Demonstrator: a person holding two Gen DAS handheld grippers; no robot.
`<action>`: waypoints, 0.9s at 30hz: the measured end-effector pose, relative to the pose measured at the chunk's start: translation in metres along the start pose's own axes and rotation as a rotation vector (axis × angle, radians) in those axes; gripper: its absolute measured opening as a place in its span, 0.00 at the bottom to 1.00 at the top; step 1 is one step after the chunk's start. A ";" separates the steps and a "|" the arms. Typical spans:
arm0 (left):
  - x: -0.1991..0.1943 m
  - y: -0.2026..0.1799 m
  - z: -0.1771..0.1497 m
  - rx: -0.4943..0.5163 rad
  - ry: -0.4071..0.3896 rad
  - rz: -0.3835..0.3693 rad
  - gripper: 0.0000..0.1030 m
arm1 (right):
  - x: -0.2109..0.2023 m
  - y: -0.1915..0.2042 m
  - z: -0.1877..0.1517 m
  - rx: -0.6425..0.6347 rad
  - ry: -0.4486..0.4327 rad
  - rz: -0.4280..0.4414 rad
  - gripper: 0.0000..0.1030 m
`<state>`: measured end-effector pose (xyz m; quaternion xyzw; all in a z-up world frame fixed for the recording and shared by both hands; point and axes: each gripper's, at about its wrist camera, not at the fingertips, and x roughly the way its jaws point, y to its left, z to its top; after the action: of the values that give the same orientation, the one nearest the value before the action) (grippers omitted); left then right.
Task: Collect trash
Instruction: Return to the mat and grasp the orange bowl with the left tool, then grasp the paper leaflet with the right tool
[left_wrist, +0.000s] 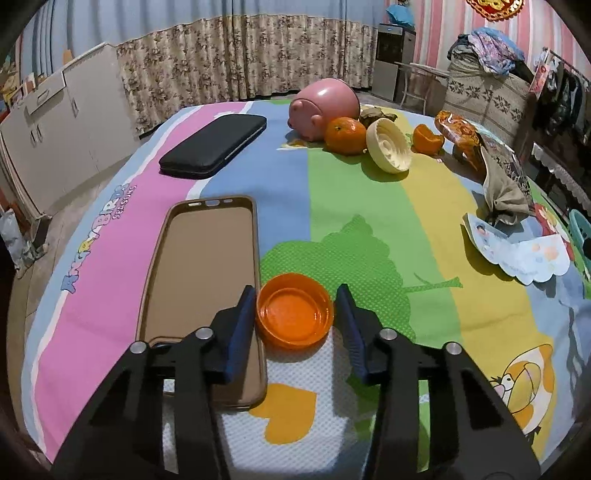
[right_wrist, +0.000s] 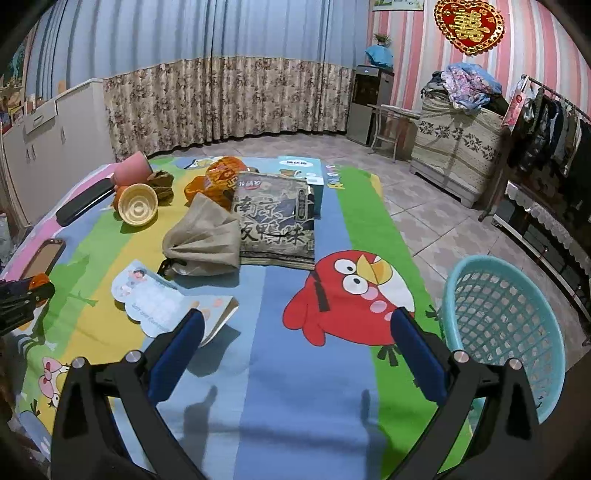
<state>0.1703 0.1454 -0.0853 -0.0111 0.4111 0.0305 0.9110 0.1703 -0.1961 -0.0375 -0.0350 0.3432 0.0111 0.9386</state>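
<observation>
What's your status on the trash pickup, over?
Left gripper open, straddling orange lid, not clamped. Right gripper open, empty. Phone case touching left finger. Basket at right.

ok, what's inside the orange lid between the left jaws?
The orange lid lies open side up on the mat, and its glossy inner floor shows with nothing inside. What is under it is hidden. The left gripper straddles it, jaws open.

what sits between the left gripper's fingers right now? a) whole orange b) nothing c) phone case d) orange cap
d: the orange cap lies open side up between the left gripper fingers, which flank it without visibly clamping; the phone case lies just beside it.
</observation>
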 end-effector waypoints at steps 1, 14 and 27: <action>0.000 0.002 0.000 -0.008 -0.001 -0.008 0.39 | 0.000 0.001 0.001 0.005 0.000 0.005 0.96; -0.021 0.009 0.011 -0.029 -0.084 -0.041 0.39 | 0.011 0.015 0.002 0.035 0.038 0.072 0.96; -0.031 0.024 0.021 -0.044 -0.127 -0.058 0.39 | 0.057 0.020 -0.005 0.165 0.199 0.212 0.64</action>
<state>0.1643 0.1692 -0.0477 -0.0412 0.3512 0.0138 0.9353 0.2101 -0.1767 -0.0795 0.0775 0.4359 0.0784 0.8932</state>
